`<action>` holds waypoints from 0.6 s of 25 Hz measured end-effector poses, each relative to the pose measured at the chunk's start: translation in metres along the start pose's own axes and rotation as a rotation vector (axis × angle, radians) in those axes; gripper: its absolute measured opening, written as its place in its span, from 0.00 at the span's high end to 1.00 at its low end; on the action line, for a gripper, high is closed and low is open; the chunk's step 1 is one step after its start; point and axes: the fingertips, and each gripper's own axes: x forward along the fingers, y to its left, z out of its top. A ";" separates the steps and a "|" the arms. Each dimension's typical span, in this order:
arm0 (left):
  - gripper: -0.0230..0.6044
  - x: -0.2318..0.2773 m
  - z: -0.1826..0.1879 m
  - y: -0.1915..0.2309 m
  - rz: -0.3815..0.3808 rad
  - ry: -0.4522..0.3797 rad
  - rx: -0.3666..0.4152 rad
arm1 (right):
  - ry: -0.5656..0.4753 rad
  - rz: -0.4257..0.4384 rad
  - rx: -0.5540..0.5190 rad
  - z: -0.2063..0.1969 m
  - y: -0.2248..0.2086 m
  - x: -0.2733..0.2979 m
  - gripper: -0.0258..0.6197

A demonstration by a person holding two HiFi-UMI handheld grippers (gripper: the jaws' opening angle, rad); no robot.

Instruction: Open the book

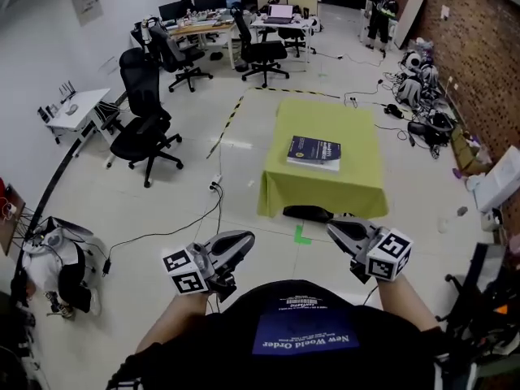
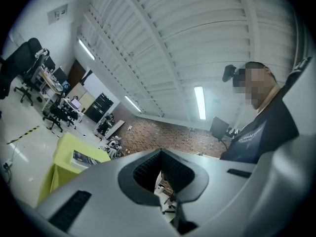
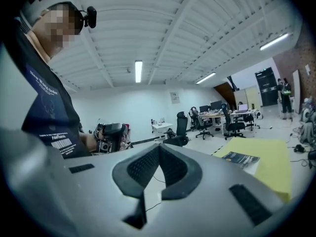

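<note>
A dark blue book (image 1: 314, 152) lies shut on a small table under a yellow-green cloth (image 1: 325, 189), out ahead of me across the floor. Both grippers are held low in front of my chest, well short of the table. The left gripper (image 1: 242, 240) points up and right, its jaws shut with nothing between them. The right gripper (image 1: 335, 228) points up and left, also shut and empty. In the left gripper view the book (image 2: 84, 158) and table (image 2: 61, 154) show small at the left, beyond the shut left gripper (image 2: 160, 151). In the right gripper view the book (image 3: 240, 158) sits right of the shut right gripper (image 3: 158, 147).
Black office chairs (image 1: 145, 128) stand at the left, with desks and monitors (image 1: 203, 24) at the back. Cables run over the floor (image 1: 191, 226). A black object (image 1: 307, 213) and a green tape mark (image 1: 301, 235) lie at the table's near foot. Clutter lines the brick wall (image 1: 422, 88).
</note>
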 end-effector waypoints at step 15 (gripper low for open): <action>0.95 0.100 0.037 0.159 -0.107 0.087 -0.034 | 0.013 -0.084 0.047 0.021 -0.172 0.077 0.98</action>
